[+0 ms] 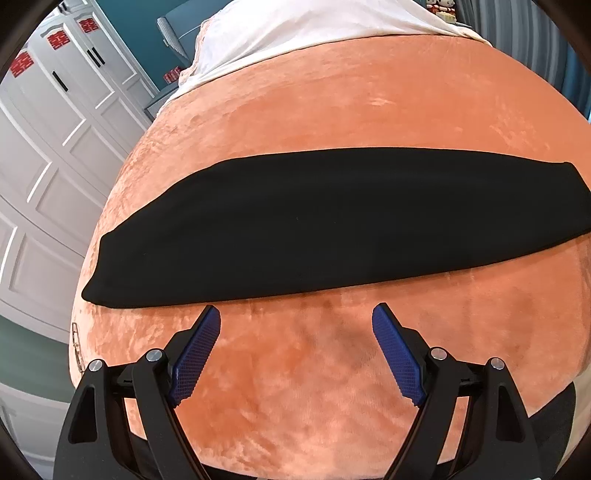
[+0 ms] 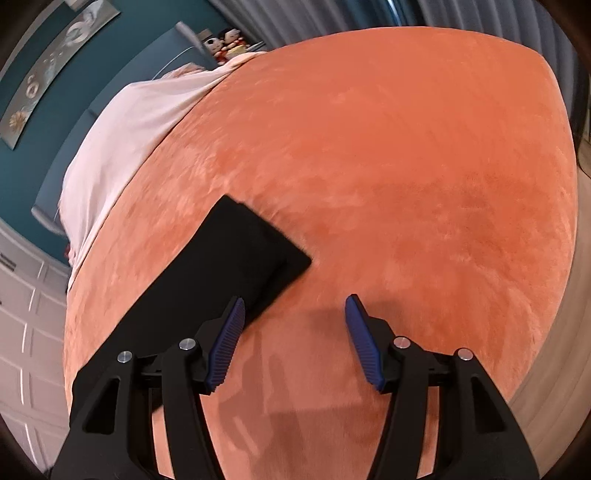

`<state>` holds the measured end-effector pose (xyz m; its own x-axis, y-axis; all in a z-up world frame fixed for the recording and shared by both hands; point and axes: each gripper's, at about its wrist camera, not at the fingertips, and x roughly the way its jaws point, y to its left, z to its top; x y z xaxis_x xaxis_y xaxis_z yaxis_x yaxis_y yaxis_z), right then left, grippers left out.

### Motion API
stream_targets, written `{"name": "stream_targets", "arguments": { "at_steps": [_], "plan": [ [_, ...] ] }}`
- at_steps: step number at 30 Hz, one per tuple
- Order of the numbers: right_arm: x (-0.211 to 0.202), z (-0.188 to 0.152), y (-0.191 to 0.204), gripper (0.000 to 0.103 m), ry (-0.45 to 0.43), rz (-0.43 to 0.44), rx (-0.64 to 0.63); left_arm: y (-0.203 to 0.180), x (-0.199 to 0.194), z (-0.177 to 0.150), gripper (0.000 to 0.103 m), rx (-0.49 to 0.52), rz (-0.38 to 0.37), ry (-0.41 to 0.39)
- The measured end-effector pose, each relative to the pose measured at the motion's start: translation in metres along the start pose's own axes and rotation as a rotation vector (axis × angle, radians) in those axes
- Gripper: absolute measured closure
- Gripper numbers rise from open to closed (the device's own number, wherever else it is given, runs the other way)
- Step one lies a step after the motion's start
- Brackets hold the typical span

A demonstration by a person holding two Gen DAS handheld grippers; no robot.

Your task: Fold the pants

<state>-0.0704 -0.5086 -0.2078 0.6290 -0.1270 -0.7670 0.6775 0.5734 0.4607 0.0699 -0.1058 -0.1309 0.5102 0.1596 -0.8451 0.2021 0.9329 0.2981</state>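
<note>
Left wrist view shows the black pants (image 1: 332, 225) lying as one long flat band across the middle of the frame, on an orange plush blanket (image 1: 369, 103) that covers a bed. They look already doubled leg over leg, so I judge the step in hand to be the next fold, end to end. At lower centre the left gripper (image 1: 295, 314) hovers just short of the near edge of the pants, its blue pads (image 1: 195, 358) spread wide and holding nothing.

At upper left of that frame stand white wardrobe doors (image 1: 48, 122) with red paper cuts, and a white sheet (image 1: 295, 22) lies at the top; both are well clear of the work.

Right wrist view has one squared end of the pants (image 2: 236, 254) running from the lower left toward the centre, with a second layer's edge showing near the corner. The right gripper (image 2: 295, 306) is also spread and empty, its left pad (image 2: 225, 347) just at the cloth's edge. Dolls (image 2: 225, 44) sit far off at the top.

The next move likely calls for each tool to pinch all layers at a corner; missing the lower layer is the risk. Nothing blocks the path
</note>
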Motion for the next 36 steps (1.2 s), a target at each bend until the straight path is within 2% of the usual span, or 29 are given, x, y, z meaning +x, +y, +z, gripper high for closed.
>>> {"name": "stream_targets", "arguments": {
  "at_steps": [2,7,10,11,13,17,19,21,25,28,30,33,36],
  "plan": [
    [0.000,0.005,0.013,0.048,-0.028,0.008,-0.054,0.000,0.000,0.001,0.021,0.001,0.000,0.000],
    [0.026,0.013,0.031,0.052,0.009,-0.033,-0.154,-0.001,0.002,0.004,0.021,0.004,0.006,0.000],
    [0.040,0.014,0.036,0.066,0.029,-0.080,-0.186,-0.001,0.003,0.005,0.021,0.005,0.010,0.001],
    [0.039,0.014,0.040,0.082,0.020,-0.099,-0.214,-0.001,0.003,0.005,0.021,0.005,0.007,0.001],
    [0.030,0.016,0.050,0.086,-0.002,-0.091,-0.260,-0.002,0.003,0.005,0.021,0.005,0.009,0.002],
    [0.011,0.019,0.068,0.087,-0.069,-0.123,-0.351,-0.002,0.004,0.006,0.021,0.001,0.003,0.004],
    [0.023,0.016,0.068,0.087,-0.054,-0.193,-0.405,-0.002,0.006,0.007,0.021,-0.001,0.003,0.007],
    [0.047,0.009,0.061,0.087,0.004,-0.257,-0.439,-0.002,0.007,0.007,0.021,-0.004,0.001,0.008],
    [0.050,-0.002,0.066,0.084,-0.021,-0.314,-0.501,0.000,0.008,0.008,0.021,-0.007,0.005,0.008],
    [0.028,-0.002,0.076,0.082,-0.092,-0.307,-0.484,0.002,0.010,0.008,0.021,-0.016,0.002,0.013],
    [0.015,0.000,0.083,0.082,-0.125,-0.268,-0.472,0.003,0.011,0.009,0.021,-0.020,0.001,0.015],
    [0.006,0.002,0.098,0.082,-0.159,-0.238,-0.507,0.004,0.011,0.009,0.021,-0.028,-0.002,0.018],
    [0.017,0.004,0.105,0.083,-0.103,-0.193,-0.531,0.004,0.010,0.010,0.021,-0.027,0.001,0.015]
  ]
}}
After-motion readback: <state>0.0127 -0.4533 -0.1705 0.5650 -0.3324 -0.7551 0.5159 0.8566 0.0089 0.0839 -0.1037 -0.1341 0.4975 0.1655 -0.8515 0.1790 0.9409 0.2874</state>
